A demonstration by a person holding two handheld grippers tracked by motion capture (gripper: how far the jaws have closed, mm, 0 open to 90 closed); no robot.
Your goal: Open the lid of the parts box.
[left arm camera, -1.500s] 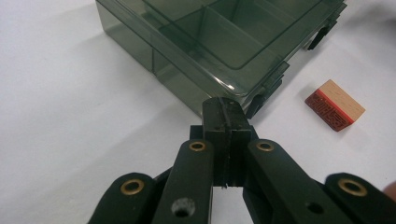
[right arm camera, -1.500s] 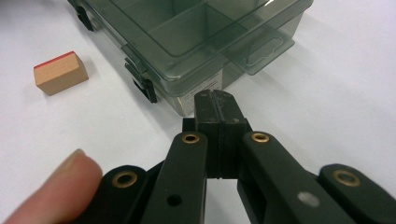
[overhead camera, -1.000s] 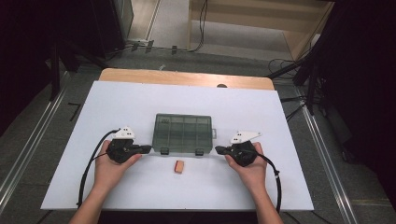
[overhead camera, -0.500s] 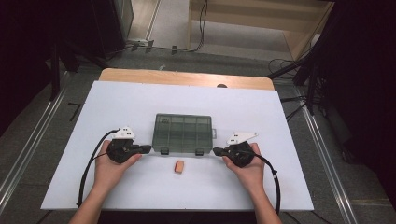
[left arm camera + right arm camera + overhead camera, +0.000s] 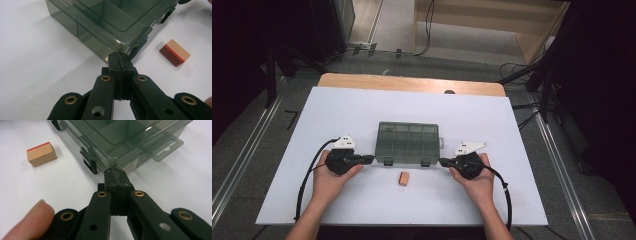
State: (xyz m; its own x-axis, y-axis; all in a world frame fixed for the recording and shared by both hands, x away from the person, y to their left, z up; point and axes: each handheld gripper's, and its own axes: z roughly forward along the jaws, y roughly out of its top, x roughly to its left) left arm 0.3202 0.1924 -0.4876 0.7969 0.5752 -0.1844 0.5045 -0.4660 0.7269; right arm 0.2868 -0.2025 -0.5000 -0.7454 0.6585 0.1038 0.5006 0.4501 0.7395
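Observation:
A smoky transparent compartment box (image 5: 408, 142) lies closed in the middle of the white table, its two latches facing the person. A small wooden stamp block (image 5: 403, 178) with a red face lies just in front of it. My left gripper (image 5: 370, 160) is shut, its tip at the box's near left corner (image 5: 117, 48). My right gripper (image 5: 443, 162) is also shut, its tip at the near right corner (image 5: 117, 167). In the left gripper view the stamp (image 5: 174, 52) lies to the right; in the right gripper view the stamp (image 5: 41, 154) lies to the left. Nothing sits between either pair of jaws.
The white board (image 5: 362, 115) rests on a wooden table (image 5: 412, 83). A hang tab (image 5: 165, 148) sticks out of the box's right side. A black cable (image 5: 307, 180) trails from the left gripper, another cable (image 5: 507, 200) from the right. Dark stands and floor rails flank the table.
Both grippers have edged inward toward the box's near corners, the right one a little more. The box and the stamp have not moved.

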